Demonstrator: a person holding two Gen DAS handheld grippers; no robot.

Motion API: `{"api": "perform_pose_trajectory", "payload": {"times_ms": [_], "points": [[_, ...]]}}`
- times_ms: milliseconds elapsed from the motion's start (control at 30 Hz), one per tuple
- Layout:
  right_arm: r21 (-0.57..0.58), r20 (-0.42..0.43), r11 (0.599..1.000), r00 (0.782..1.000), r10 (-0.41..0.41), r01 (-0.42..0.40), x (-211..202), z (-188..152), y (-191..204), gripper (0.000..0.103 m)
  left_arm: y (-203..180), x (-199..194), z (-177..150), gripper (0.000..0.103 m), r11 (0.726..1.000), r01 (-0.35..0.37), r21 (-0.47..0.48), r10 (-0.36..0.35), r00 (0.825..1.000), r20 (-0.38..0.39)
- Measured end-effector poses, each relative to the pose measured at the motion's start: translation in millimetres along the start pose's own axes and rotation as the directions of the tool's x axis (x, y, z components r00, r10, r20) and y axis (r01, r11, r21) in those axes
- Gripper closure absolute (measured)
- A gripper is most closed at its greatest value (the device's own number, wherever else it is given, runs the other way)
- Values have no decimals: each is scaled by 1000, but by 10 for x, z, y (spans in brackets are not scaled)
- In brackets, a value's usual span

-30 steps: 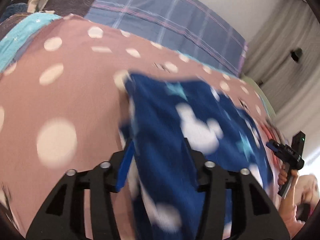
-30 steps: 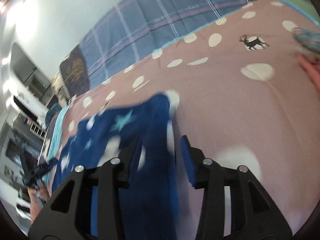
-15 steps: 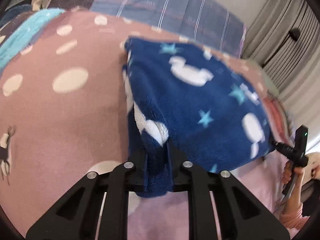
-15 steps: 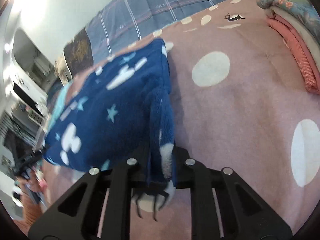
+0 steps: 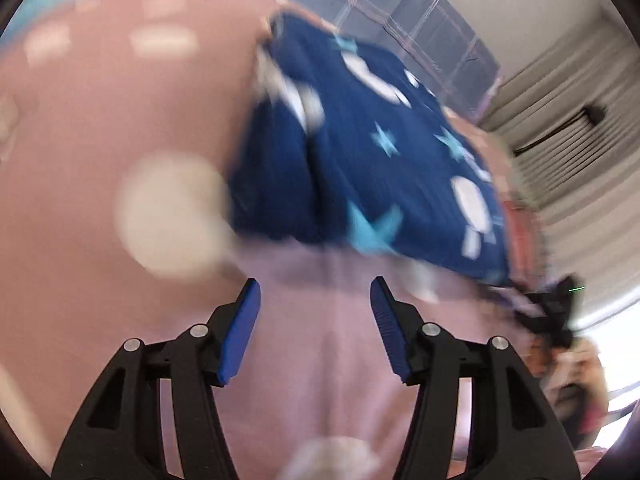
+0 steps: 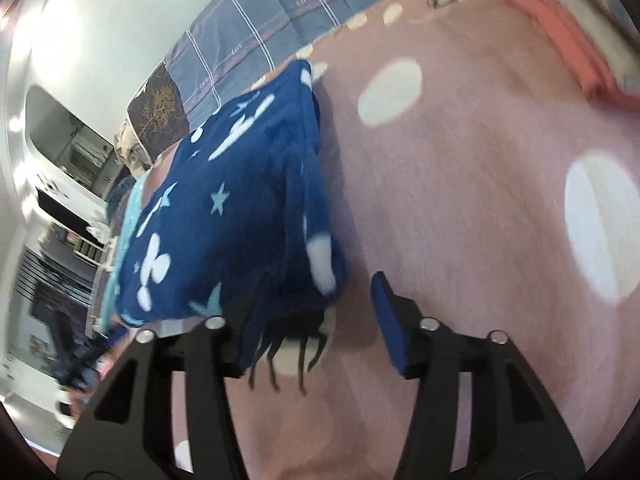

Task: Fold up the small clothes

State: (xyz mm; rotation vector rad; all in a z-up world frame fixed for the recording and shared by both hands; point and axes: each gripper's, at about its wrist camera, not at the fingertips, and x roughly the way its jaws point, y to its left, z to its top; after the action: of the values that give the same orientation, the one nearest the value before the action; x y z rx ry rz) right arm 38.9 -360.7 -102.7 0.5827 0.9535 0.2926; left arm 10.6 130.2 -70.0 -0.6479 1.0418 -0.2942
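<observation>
A dark blue fleece garment [image 5: 380,160] with white shapes and pale stars lies folded on the pink dotted blanket [image 5: 100,120]. My left gripper [image 5: 314,292] hovers just short of its near edge, jaws opening, with nothing between them. In the right wrist view the garment [image 6: 224,200] lies left of centre. My right gripper [image 6: 316,304] is also opening. The garment's near corner overlaps the left finger, and the right finger [image 6: 384,300] stands apart from it. Each gripper shows blurred in the other's view: the right gripper [image 5: 556,312] and the left gripper [image 6: 68,360].
A blue plaid quilt [image 6: 280,12] lies along the back of the bed beside a dark pillow [image 6: 160,112]. A stack of folded clothes with an orange piece [image 6: 568,40] sits at the far right. Curtains [image 5: 580,140] hang beyond. A person's hand [image 5: 560,376] holds the right gripper.
Half a second ago both grippers were shut on the garment's near edge. Both have now opened and let it go, and it lies folded on the blanket.
</observation>
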Motion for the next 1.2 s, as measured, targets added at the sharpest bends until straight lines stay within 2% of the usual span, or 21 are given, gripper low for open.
{"api": "perform_pose_trajectory", "payload": {"times_ms": [100, 167, 233, 267, 300, 333, 400, 467, 567, 667, 733, 767, 800, 867, 900, 967, 1000, 1067, 1100, 1133, 1200], "points": [[89, -58, 989, 991, 122, -117, 112, -77, -87, 41, 99, 72, 128, 44, 994, 75, -86, -67, 994, 85], [144, -37, 978, 987, 158, -152, 175, -32, -129, 33, 237, 87, 277, 44, 979, 97, -181, -69, 986, 153], [226, 40, 952, 978, 205, -209, 223, 86, -185, 30, 402, 102, 400, 68, 953, 132, -272, -78, 976, 202], [250, 63, 945, 978, 199, -208, 256, 141, -204, 37, 480, 108, 452, 78, 939, 147, -311, -86, 976, 202], [256, 71, 948, 981, 178, -191, 289, 174, -206, 55, 492, 79, 464, 82, 933, 165, -321, -100, 973, 208], [251, 56, 956, 988, 141, -151, 333, 203, -202, 80, 452, 37, 470, 83, 940, 160, -302, -96, 971, 217], [280, 48, 947, 987, 152, -159, 318, 198, -224, 86, 233, -143, 493, 85, 978, 95, -183, -48, 968, 248], [230, 81, 958, 985, 155, -170, 96, 159, -137, 89, 96, -293, 514, 85, 993, 33, -111, -4, 966, 259], [151, 40, 982, 993, 111, -116, -58, 47, 19, 92, 130, -341, 543, 84, 996, -57, -62, 68, 976, 208], [110, -36, 993, 998, 51, -47, 48, -153, 45, 89, 251, -290, 376, 71, 978, -187, -94, 200, 966, 161], [64, -51, 998, 999, 15, -12, 77, -244, 42, 86, 165, -367, 319, 65, 950, -303, -80, 313, 931, 189], [46, -42, 999, 999, 7, -5, 39, -262, 54, 84, 76, -403, 306, 64, 917, -394, -57, 397, 893, 212], [34, -37, 999, 999, 6, -5, -6, -259, 71, 82, -76, -464, 306, 64, 848, -530, -16, 515, 815, 266], [26, -25, 1000, 1000, 13, -12, -94, -231, 70, 81, -348, -573, 298, 64, 733, -679, 35, 621, 689, 375], [12, -9, 1000, 1000, 22, -21, -169, -197, 64, 81, -534, -634, 282, 64, 712, -698, 68, 611, 665, 430], [-7, 15, 1000, 1000, 20, -20, -222, -137, 60, 81, -884, -645, 258, 63, 768, -615, 177, 491, 744, 453], [-12, 31, 1000, 999, 14, -14, -262, -102, 34, 81, -1138, -541, 219, 63, 804, -528, 274, 394, 818, 419], [-10, 47, 1000, 999, 6, -5, -283, -34, -17, 81, -1540, -252, 114, 62, 809, -422, 409, 293, 893, 342], [-11, 56, 1000, 998, -4, 5, -291, 22, -41, 81, -1818, 7, 4, 62, 781, -367, 505, 249, 925, 287], [-17, 64, 1000, 998, -15, 16, -292, 75, -53, 81, -2034, 235, -92, 60, 744, -331, 580, 225, 942, 249], [-19, 74, 999, 996, -43, 44, -284, 270, -120, 81, -2494, 740, -447, 52, 626, -268, 732, 200, 963, 182]]}}
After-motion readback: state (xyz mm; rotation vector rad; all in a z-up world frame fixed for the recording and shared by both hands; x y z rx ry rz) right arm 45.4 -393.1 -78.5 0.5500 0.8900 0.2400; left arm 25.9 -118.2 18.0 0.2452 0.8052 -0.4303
